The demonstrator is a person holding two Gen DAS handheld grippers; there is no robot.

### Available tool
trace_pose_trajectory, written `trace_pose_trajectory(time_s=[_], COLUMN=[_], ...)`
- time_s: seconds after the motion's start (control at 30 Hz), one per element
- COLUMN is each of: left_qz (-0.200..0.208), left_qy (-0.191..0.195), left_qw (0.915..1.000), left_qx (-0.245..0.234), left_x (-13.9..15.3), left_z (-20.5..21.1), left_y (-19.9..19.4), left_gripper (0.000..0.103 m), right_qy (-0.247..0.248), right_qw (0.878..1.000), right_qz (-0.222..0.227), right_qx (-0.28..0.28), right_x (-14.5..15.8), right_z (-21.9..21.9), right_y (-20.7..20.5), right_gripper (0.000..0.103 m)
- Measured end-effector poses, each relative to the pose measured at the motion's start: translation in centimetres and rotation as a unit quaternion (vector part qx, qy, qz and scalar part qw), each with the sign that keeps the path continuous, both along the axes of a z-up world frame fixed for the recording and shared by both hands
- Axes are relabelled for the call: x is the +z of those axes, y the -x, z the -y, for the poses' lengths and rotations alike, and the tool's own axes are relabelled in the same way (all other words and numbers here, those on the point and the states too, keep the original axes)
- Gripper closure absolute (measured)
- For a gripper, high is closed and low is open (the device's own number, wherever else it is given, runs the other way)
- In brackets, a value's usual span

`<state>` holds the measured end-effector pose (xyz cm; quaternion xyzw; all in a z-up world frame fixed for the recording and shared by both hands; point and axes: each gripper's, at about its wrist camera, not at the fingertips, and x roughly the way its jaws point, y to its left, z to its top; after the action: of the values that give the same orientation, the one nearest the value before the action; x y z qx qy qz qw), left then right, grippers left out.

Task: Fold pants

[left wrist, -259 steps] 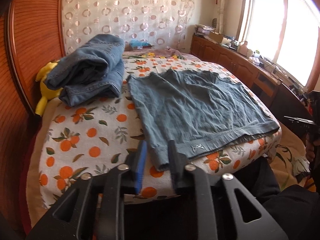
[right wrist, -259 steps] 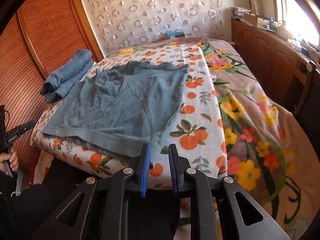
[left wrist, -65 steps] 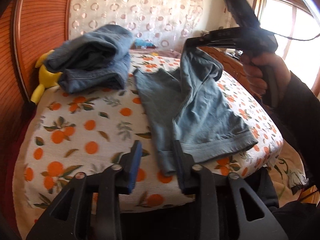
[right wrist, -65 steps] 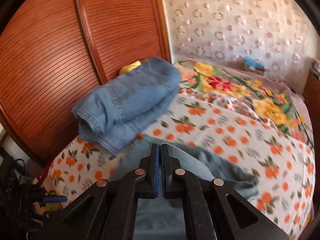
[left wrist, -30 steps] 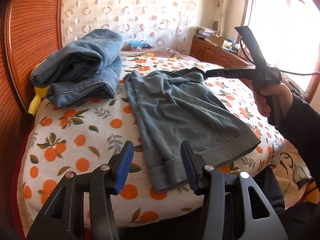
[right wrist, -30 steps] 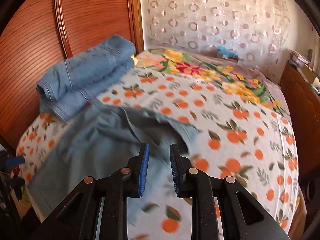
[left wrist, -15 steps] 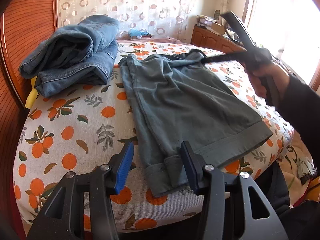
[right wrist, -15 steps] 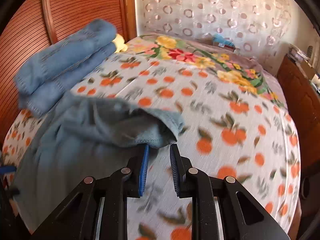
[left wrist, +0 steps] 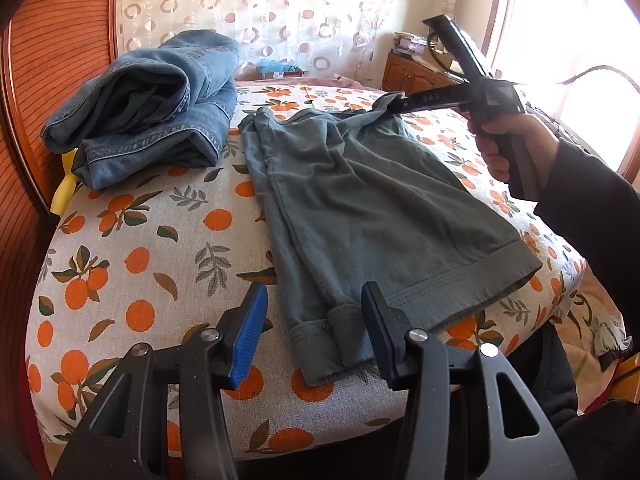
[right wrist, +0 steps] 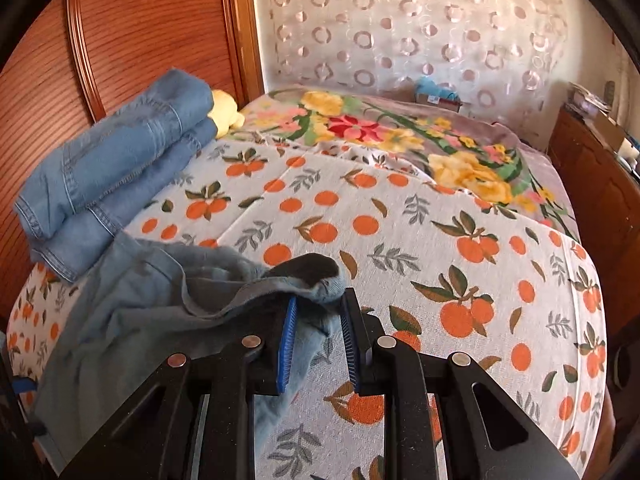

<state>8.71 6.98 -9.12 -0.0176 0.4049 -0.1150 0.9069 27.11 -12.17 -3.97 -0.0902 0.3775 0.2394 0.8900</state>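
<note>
The grey-green pants (left wrist: 360,208) lie on the orange-print bedspread (left wrist: 140,240), folded lengthwise, hems at the near edge, waistband at the far end. They look soft, light and limp, apt to sag wherever unsupported. The left gripper (left wrist: 314,336) hovers spread around the near hem corner. The right gripper (right wrist: 318,340) is parted with the bunched waistband between its pads; whether they touch cloth is hard to judge. The doubled hem and waistband seem the firmest holds. Folded jeans (left wrist: 148,100) sit far left.
</note>
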Motion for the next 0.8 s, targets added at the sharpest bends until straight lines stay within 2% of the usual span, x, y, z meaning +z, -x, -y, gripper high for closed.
trace_pose_trajectory(time_s=[0.2,0.33,0.47,0.5,0.53,0.57,0.6,0.7,0.8], left_qz=[-0.002,-0.003,-0.003,-0.002,-0.003,-0.003,-0.003,-0.002,-0.002], left_qy=[-0.002,-0.001,0.002,0.003,0.004,0.005,0.006,0.007,0.008], left_qw=[1.0000,1.0000,1.0000,1.0000,1.0000,1.0000,1.0000,1.0000,1.0000], left_qx=[-0.004,-0.005,-0.005,-0.005,-0.006,-0.006,-0.006,-0.005,-0.004], left_x=[-0.1,-0.1,-0.2,-0.2,-0.3,-0.2,-0.3,-0.3,-0.4], left_z=[0.1,0.0,0.0,-0.1,-0.1,-0.2,-0.2,-0.2,-0.2], left_y=[0.1,0.0,0.1,0.1,0.1,0.1,0.1,0.2,0.2], left_gripper=[0.053,0.053,0.053,0.053,0.053,0.053,0.053,0.053,0.053], right_qy=[-0.008,-0.023,-0.055,-0.065,-0.070,-0.072,-0.073,-0.073,-0.063], right_qw=[1.000,1.000,0.998,0.997,0.996,0.996,0.996,0.997,0.997], right_qz=[-0.005,-0.011,-0.037,-0.044,-0.047,-0.051,-0.055,-0.024,-0.007], right_qx=[-0.021,-0.016,0.005,0.009,0.010,0.009,0.015,0.020,-0.051], right_x=[0.1,-0.1,-0.8,-0.8,-0.9,-0.9,-1.0,-0.5,-0.5], right_z=[-0.5,-0.5,-0.4,-0.3,-0.1,0.0,0.0,0.5,1.8], right_y=[-2.6,-3.9,-4.8,-5.0,-5.1,-5.3,-5.4,-4.7,-5.1], right_gripper=[0.060,0.057,0.057,0.061,0.071,0.095,0.098,0.100,0.099])
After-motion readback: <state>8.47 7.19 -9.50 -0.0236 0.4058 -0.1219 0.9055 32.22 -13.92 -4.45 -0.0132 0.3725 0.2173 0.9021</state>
